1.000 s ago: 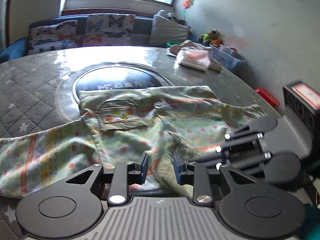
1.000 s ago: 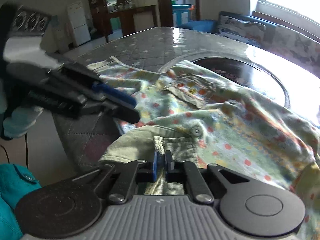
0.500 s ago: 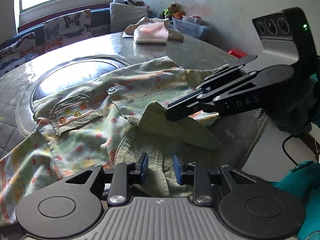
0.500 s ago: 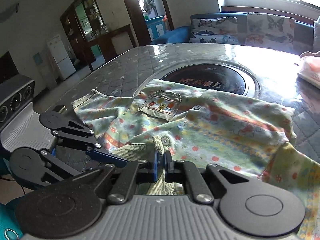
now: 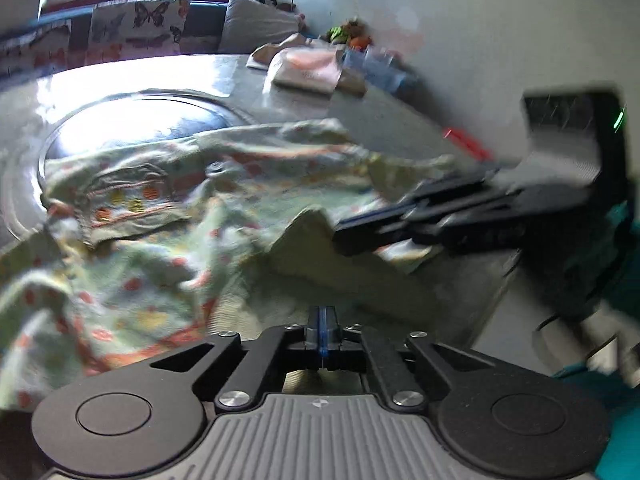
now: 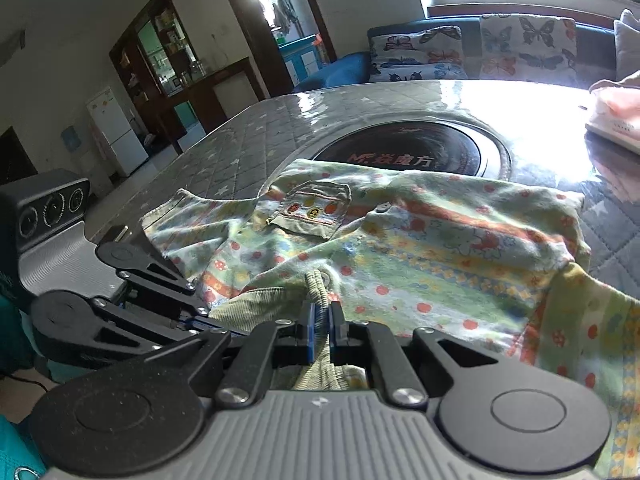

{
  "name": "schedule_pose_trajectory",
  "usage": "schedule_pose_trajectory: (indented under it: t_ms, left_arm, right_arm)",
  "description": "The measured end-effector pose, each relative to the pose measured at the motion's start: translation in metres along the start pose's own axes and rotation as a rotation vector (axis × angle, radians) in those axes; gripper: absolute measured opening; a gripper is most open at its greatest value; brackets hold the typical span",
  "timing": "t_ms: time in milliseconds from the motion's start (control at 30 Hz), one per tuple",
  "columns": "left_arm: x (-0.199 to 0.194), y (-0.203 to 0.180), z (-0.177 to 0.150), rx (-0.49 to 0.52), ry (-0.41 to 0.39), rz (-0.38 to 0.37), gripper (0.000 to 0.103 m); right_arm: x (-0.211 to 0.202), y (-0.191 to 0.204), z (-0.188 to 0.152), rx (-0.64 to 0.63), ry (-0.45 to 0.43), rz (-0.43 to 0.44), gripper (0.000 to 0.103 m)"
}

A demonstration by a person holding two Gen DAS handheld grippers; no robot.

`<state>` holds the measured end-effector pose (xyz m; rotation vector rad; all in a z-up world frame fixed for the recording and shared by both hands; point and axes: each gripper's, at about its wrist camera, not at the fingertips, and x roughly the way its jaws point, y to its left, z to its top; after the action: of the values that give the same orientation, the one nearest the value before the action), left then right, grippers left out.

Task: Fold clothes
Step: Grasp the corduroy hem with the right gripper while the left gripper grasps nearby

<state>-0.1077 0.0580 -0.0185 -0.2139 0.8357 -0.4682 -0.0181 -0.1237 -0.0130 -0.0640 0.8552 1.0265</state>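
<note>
A small green patterned shirt with red dots and a chest pocket lies on the grey quilted table. It also shows in the blurred left wrist view. My right gripper is shut on the shirt's ribbed green collar at the near edge. My left gripper has its jaws closed together at the shirt's near edge; whether cloth is pinched between them is not visible. The right gripper's body crosses the left wrist view from the right; the left gripper's body shows at left in the right wrist view.
A dark round inset sits in the table behind the shirt. Folded pink and white clothes lie at the far side. A sofa with butterfly cushions stands behind the table. The table edge runs close on the right.
My left gripper has closed its jaws at the shirt's near edge and is moving, blurring its view. The right gripper stays shut on the collar.
</note>
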Motion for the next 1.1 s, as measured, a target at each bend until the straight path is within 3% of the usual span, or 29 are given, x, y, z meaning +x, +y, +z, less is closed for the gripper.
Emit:
schedule_pose_trajectory:
  t_ms: [67, 200, 267, 333, 533, 833, 933, 1000, 1100]
  left_arm:
    - [-0.002, -0.003, 0.000, -0.009, -0.018, -0.038, 0.000]
    - [-0.010, -0.006, 0.003, 0.034, -0.045, 0.071, 0.000]
    - [-0.017, -0.006, 0.003, 0.055, -0.048, 0.069, 0.005]
    - [-0.019, -0.012, 0.001, 0.116, -0.025, 0.090, 0.015]
    - [-0.010, -0.030, -0.011, 0.284, 0.061, 0.152, 0.016]
    - [0.001, -0.046, -0.020, 0.519, 0.128, 0.265, 0.018]
    - [0.002, -0.042, -0.018, 0.503, 0.124, 0.254, 0.011]
    - [-0.003, -0.033, -0.013, 0.420, 0.098, 0.220, 0.004]
    - [-0.017, -0.019, -0.003, 0.257, 0.030, 0.156, 0.003]
  right_arm:
    - [0.000, -0.002, 0.000, 0.012, -0.001, 0.002, 0.006]
    - [-0.002, -0.004, 0.001, 0.028, -0.008, 0.006, 0.006]
    - [-0.003, -0.004, 0.002, 0.030, -0.011, 0.009, 0.006]
    - [-0.002, -0.004, 0.003, 0.028, -0.012, 0.007, 0.006]
    - [0.000, -0.004, 0.001, 0.036, -0.006, 0.010, 0.006]
    - [-0.001, -0.002, 0.000, 0.033, -0.007, 0.012, 0.006]
    - [0.000, -0.003, -0.001, 0.035, -0.010, 0.013, 0.006]
    - [-0.001, -0.004, -0.001, 0.039, -0.015, 0.015, 0.006]
    - [-0.002, -0.006, -0.001, 0.049, -0.022, 0.012, 0.006]
